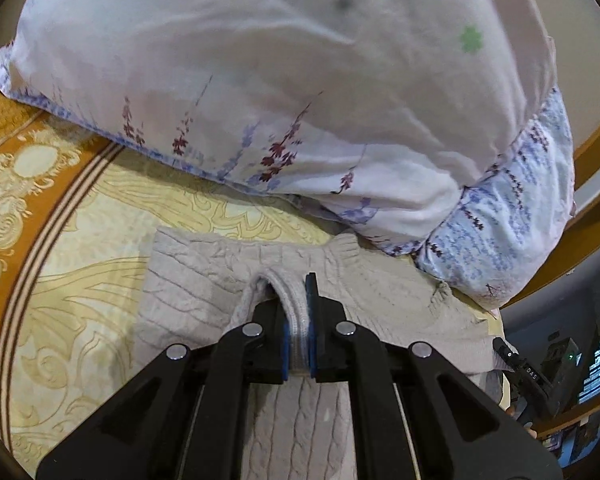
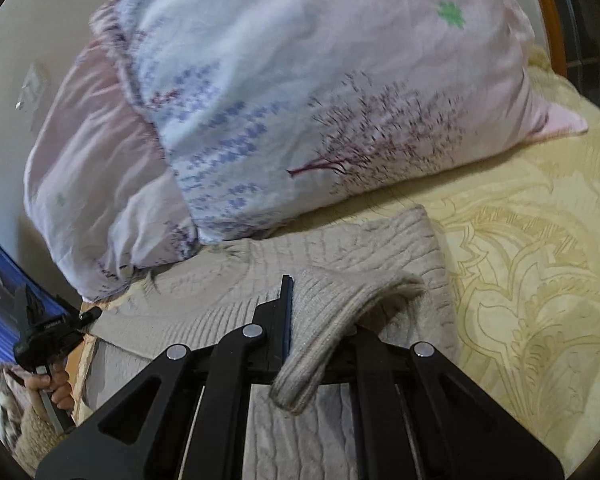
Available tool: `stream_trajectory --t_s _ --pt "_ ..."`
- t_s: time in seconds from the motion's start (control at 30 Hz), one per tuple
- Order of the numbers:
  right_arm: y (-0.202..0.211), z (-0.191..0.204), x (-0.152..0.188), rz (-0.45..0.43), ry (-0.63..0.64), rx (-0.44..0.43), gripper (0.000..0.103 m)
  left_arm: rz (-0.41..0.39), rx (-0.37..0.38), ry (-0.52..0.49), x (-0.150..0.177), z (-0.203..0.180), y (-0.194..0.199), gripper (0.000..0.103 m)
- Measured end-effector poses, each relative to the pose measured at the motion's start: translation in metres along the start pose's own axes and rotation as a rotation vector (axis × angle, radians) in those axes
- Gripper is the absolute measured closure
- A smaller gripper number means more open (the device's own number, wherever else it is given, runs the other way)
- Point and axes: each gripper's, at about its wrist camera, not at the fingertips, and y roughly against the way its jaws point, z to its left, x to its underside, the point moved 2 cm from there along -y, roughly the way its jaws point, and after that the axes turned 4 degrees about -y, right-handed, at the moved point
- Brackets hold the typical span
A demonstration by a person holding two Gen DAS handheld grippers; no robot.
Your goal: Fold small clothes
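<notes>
A beige cable-knit sweater (image 1: 188,280) lies on the yellow patterned bedspread (image 1: 80,280), just in front of a pillow. My left gripper (image 1: 290,292) is shut on a ribbed edge of the sweater, and a fold of knit stands up between its blue pads. In the right wrist view the same sweater (image 2: 340,248) is spread flat. My right gripper (image 2: 316,300) is shut on another ribbed edge, which drapes over and hides its right finger. The right gripper (image 1: 516,360) also shows at the left wrist view's right edge. The left gripper (image 2: 40,320) shows at far left of the right wrist view, held by a hand (image 2: 52,388).
A large floral pillow (image 1: 260,80) (image 2: 300,100) lies right behind the sweater and touches its far edge. A wooden bed frame (image 1: 596,136) curves past the pillow. Bare bedspread (image 2: 520,280) stretches to the right of the sweater.
</notes>
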Motion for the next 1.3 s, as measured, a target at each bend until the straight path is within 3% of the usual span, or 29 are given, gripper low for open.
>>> stream_trajectory --t_s 0.13,0.27,0.3,0.4,0.47,0.77,0.97,1.3 --pt "-0.014 -0.006 -0.004 0.045 -0.065 0.000 0.089 0.022 -0.004 0.016 0.000 0.002 -0.009 0.094" --pt "-0.014 -0.008 -0.010 0.024 -0.110 -0.018 0.044 0.027 0.026 0.040 -0.003 0.003 -0.011 0.080" --pt "-0.010 -0.007 -0.012 0.005 -0.111 -0.014 0.040 0.026 0.030 0.042 -0.003 0.002 -0.011 0.069" --pt "0.005 -0.005 -0.015 -0.040 -0.092 -0.016 0.040 -0.011 0.026 0.031 -0.004 0.000 0.002 0.044" --pt "0.017 -0.007 -0.013 -0.058 -0.065 0.004 0.041 -0.033 0.004 0.002 -0.003 -0.001 0.015 0.038" --pt "0.052 -0.032 0.014 -0.041 0.044 0.088 0.053 -0.003 -0.096 -0.159 0.027 0.004 0.045 0.044" --pt "0.045 -0.038 0.035 0.018 0.091 0.122 0.061 0.015 -0.162 -0.263 0.049 0.000 0.049 0.045" --pt "0.048 -0.043 0.052 0.046 0.122 0.139 0.065 0.071 -0.201 -0.325 0.072 -0.003 0.042 0.053"
